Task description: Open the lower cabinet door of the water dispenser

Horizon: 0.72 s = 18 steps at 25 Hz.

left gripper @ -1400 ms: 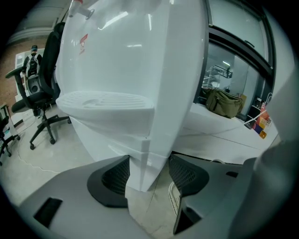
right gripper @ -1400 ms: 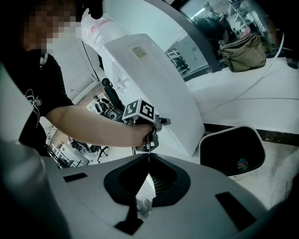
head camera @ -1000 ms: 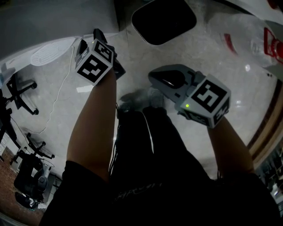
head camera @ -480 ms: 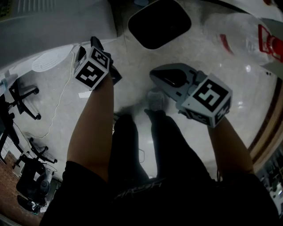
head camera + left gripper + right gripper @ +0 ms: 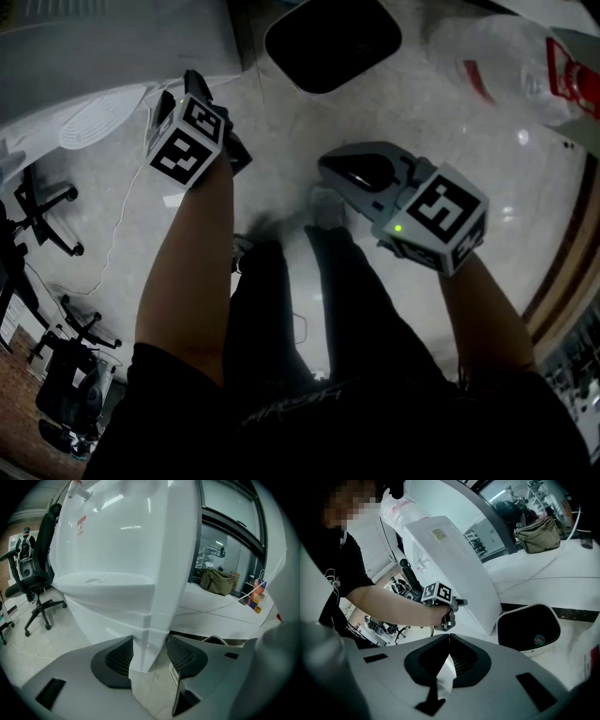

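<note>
Where the left gripper's (image 5: 150,640) jaws have just been closing on its side edge, the cabinet door (image 5: 117,620) looks stiff and slick. The right gripper (image 5: 449,637) has its jaws together, empty.

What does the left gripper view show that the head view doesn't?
Only the left gripper view: the dispenser's corner edge between the jaws of the left gripper, which have just been closing, plus an olive bag. Only the head view: the person's forearms and legs. Both: an office chair and the pale floor.
</note>
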### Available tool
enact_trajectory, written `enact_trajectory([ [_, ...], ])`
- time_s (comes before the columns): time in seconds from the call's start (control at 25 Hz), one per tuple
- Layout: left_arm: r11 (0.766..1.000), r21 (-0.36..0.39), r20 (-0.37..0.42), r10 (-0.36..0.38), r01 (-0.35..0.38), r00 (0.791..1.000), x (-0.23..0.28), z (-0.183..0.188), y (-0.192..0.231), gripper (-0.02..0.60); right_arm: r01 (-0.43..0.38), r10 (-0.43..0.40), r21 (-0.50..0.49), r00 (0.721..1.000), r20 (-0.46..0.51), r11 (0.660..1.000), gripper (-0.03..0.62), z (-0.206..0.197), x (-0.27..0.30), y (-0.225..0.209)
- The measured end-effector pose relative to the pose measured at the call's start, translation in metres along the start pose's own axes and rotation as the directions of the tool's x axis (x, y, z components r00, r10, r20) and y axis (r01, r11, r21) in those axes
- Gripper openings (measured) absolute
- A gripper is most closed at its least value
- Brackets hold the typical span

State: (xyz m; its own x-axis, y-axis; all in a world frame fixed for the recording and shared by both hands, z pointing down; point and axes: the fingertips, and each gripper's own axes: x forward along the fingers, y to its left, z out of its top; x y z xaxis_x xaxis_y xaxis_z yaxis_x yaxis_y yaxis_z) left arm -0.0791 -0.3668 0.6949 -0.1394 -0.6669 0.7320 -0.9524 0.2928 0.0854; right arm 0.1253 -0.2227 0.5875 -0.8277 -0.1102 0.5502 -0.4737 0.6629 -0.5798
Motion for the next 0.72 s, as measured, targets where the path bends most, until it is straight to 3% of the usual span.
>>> enact_trajectory([
  [0.72, 0.990, 0.108, -0.078, -0.086, 0.094, 0.993, -0.024, -0.028, 0.015, 0.227, 0.001, -0.001, 0.002, 1.000, 0.022, 1.000, 0.012, -0.001, 0.020, 0.030],
])
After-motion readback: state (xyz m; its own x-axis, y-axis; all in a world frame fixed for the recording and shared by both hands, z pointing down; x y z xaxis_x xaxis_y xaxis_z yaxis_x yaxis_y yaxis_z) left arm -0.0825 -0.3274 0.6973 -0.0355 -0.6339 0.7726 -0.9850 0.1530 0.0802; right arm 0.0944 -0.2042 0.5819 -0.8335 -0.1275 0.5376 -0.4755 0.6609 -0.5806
